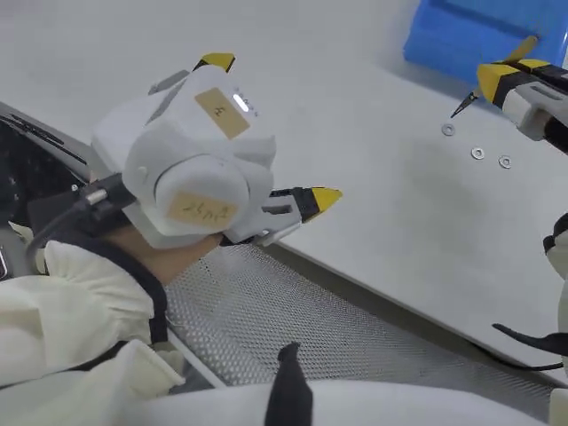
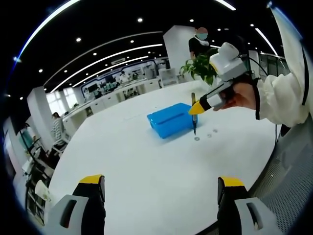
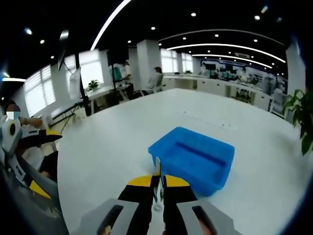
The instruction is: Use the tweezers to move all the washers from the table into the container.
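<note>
**Three washers on the worktop, none seen in the container**

The right gripper [image 1: 508,75] hangs over the far side of the white worktop [image 1: 355,133], its fingers pressed together on a pair of tweezers [image 1: 465,105] whose dark tips point down at the surface. Just below those tips lies the leftmost washer [image 1: 448,130]. It is one of three small washers [image 1: 478,153] strung in a loose line, near one another but apart. From the left gripper view, the tweezer points appear to stand directly over that first washer, though the pictures do not show whether they touch it or have closed on it.

The blue container [image 1: 479,35], a shallow open tray, sits on the worktop just beyond the washers. The right gripper view looks into it past the tweezers, and no washer can be made out on the part of the floor that shows; pieces this small could be missed.

The left gripper [image 1: 271,129] is held near the front edge of the worktop, well apart from the work, with its yellow-tipped fingers spread wide and nothing between them.

On this evidence the job looks to be at or near its start. A first pick-up is in hand, and all three visible washers are not yet in the container.
</note>
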The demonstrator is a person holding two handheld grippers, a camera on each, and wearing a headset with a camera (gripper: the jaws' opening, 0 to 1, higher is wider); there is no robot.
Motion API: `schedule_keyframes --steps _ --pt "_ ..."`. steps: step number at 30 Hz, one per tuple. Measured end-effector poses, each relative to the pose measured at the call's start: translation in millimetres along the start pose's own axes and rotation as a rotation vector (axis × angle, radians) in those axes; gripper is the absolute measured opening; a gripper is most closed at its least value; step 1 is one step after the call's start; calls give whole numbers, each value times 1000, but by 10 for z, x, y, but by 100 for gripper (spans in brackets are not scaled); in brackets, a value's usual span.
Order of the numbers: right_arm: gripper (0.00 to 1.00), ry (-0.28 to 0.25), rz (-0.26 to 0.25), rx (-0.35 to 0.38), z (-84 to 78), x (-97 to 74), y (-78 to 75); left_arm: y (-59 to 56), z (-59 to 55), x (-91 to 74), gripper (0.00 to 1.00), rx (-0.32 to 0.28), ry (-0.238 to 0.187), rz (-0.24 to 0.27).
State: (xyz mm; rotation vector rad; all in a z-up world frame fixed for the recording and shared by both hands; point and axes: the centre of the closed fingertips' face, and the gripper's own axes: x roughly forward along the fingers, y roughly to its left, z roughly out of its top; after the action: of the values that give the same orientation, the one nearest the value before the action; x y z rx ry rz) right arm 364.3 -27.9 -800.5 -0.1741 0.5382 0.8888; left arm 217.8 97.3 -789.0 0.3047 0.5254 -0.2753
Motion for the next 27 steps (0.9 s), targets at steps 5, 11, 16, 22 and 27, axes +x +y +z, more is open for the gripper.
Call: schedule_keyframes --steps 5,11,16,22,27 --pt "3 10 -2 0 -61 8 -22 8 -12 2 98 2 6 4" --pt "3 11 -14 1 -100 11 -52 7 -20 1 97 5 10 5" --pt "3 14 -12 13 -125 21 -58 4 -19 0 97 6 12 5" --pt "3 3 -20 22 -118 30 -79 8 -24 -1 97 9 16 9" --pt "3 2 -17 26 -120 28 -68 6 -26 -2 97 8 18 9"
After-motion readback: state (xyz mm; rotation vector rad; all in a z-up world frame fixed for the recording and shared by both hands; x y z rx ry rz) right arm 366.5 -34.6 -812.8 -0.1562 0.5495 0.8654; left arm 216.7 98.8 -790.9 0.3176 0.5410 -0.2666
